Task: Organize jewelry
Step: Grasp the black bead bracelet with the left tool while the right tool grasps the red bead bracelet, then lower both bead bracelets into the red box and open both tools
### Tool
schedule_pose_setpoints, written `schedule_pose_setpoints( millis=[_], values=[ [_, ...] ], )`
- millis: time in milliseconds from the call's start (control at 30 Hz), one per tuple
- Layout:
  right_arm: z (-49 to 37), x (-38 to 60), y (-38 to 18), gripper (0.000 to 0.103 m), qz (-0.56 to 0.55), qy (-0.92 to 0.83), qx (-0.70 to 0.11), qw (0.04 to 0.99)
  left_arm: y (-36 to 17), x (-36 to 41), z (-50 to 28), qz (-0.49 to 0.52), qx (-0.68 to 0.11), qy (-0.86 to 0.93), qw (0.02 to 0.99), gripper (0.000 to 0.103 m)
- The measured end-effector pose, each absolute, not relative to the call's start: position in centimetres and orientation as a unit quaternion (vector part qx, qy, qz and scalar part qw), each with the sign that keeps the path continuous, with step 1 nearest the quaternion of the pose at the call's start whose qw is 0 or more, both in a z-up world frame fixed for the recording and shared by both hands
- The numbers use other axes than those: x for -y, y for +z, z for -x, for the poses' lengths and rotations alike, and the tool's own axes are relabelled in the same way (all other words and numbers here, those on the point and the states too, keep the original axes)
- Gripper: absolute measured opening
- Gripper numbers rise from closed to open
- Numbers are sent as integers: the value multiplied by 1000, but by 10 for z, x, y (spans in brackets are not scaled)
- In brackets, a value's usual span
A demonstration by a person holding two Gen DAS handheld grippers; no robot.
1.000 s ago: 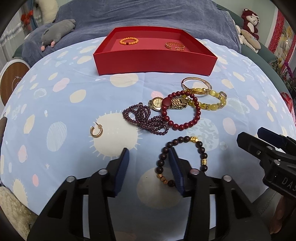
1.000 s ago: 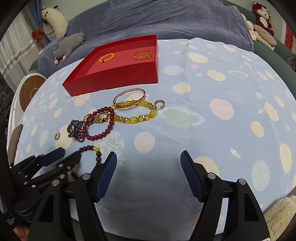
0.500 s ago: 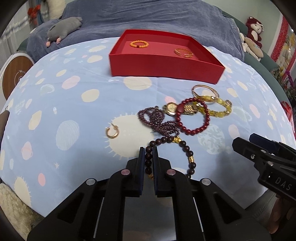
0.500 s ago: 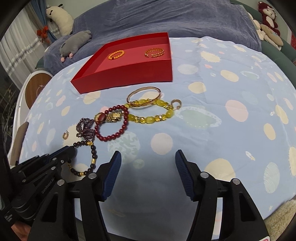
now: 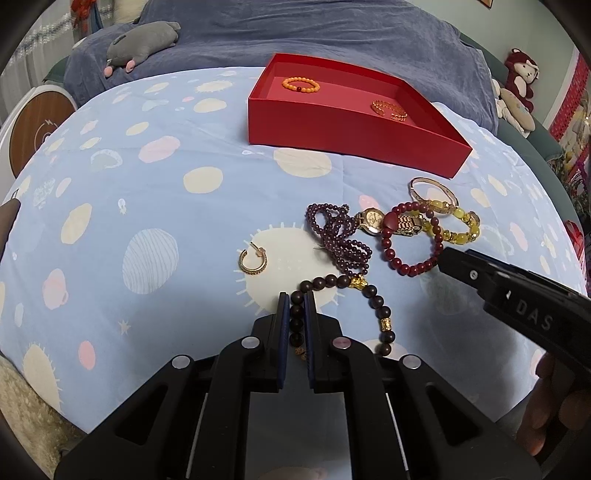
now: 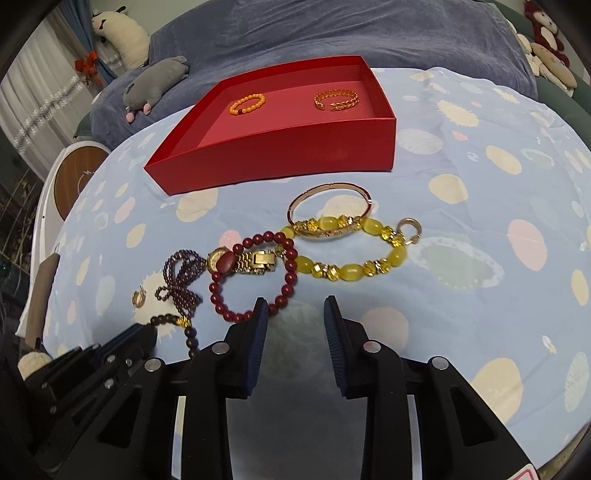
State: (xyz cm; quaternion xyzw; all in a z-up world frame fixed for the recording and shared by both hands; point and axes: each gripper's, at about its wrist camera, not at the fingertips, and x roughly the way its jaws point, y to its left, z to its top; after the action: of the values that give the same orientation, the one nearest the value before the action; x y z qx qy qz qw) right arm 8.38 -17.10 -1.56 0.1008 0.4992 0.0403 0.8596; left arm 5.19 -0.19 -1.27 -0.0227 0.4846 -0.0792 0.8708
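Note:
My left gripper (image 5: 296, 301) is shut on the dark bead bracelet (image 5: 373, 295), whose loose side trails right on the blue spotted cloth. My right gripper (image 6: 295, 306) is closing; its pads touch nothing, and the near edge of the red bead bracelet (image 6: 286, 284) lies just beside the left pad. Around it lie a purple bead strand (image 6: 183, 280), a gold watch (image 6: 255, 260), a yellow bead bracelet (image 6: 347, 271), a gold bangle (image 6: 328, 192) and two hoop earrings (image 5: 253, 260) (image 6: 410, 229). The red tray (image 6: 280, 151) holds an orange bracelet (image 6: 247, 103) and a gold cuff (image 6: 338, 99).
A grey plush toy (image 5: 142, 38) lies on the dark blue blanket (image 5: 332, 33) behind the tray. More plush toys (image 5: 517, 88) sit at the far right. A round wooden-topped stand (image 5: 40, 129) is off the left edge.
The left gripper's jaws closed on the dark bead bracelet and dragged it a little. The right gripper's jaws narrowed and moved in toward the red bead bracelet.

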Motion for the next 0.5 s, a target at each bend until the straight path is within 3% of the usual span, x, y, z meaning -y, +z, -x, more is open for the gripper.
schedule_pose_setpoints(
  millis=[200,500],
  values=[
    [-96,167,-20,24,-105,37,-502,858,-13,2,-52,24,-485,-80,871,8],
    [-100,168,-22,9,-104,32,-501,859,-12,2,-51,27,-485,-81,871,8]
  ],
)
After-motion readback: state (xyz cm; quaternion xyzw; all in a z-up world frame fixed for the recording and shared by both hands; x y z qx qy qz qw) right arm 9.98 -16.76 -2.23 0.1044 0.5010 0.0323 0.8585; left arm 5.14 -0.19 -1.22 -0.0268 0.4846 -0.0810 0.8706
